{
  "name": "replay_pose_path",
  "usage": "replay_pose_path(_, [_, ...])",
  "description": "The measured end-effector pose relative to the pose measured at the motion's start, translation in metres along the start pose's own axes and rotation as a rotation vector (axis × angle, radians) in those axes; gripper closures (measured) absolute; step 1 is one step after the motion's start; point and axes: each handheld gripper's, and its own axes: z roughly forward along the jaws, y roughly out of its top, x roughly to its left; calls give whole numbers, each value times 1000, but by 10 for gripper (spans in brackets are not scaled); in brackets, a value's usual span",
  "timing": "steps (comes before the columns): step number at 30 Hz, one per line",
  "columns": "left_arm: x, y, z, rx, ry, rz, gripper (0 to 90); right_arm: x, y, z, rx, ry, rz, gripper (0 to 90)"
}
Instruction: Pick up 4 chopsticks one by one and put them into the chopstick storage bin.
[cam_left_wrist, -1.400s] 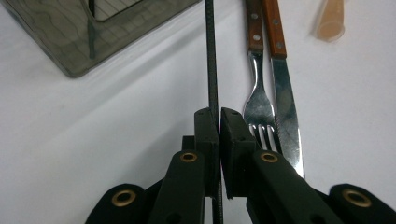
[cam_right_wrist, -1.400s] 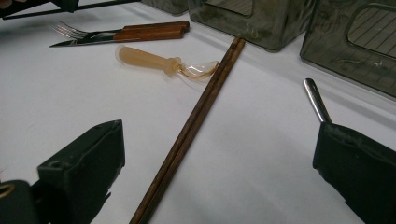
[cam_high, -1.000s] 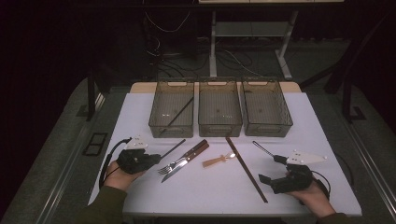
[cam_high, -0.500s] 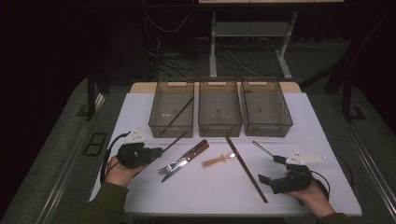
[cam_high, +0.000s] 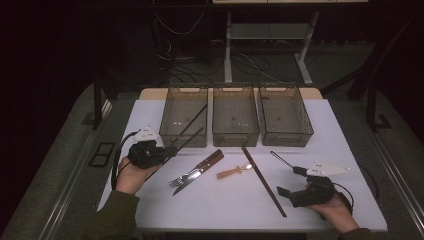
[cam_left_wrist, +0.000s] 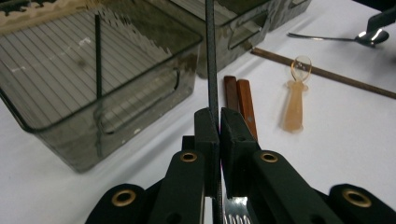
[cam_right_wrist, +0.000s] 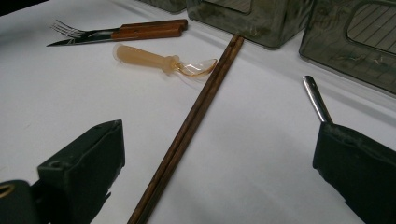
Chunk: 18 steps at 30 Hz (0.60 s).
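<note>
The dark chopstick (cam_left_wrist: 211, 56) is pinched between the jaws of the left gripper (cam_high: 167, 152), clamped tight near one end so the rest of the stick juts out toward one o'clock, its tip reaching the front wall of the left bin (cam_high: 170, 137). From where I stand, that grip near the end looks deliberate: it leaves a long free length to swing over the bin's rim. Another dark chopstick (cam_high: 195, 120) already leans inside that bin, one end on its floor and the other up at its far right corner, so I'd guess this bin is where the pair belongs.

The middle bin (cam_high: 235, 137) and right bin (cam_high: 286, 140) sit side by side with it at twelve o'clock on the white table (cam_high: 330, 125). The rest of the cutlery lies loose in front of them: a fork and knife (cam_high: 197, 170) with wooden handles lying together, a translucent amber spoon (cam_high: 234, 172) just beside them at three o'clock, then a brown pair of chopsticks (cam_high: 264, 180) running toward five o'clock.

The right gripper (cam_high: 290, 181) rests low at five o'clock with its jaws spread wide and nothing between them. A metal spoon (cam_high: 282, 160) lies just ahead of it, its handle running in close by one jaw; I take it as waiting its turn.
</note>
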Motion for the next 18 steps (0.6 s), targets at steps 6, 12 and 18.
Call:
replay_pose_path(6, [3,9,5,-16,5,0,855,0,0,0,0,0,-2,25])
replay_pose_path(12, [8,22,10,-29,15,-3,855,0,0,-1,-3,2,-2,25])
replay_pose_path(18, [17,37,14,-42,36,-14,855,1,0,-1,-6,1,0,25])
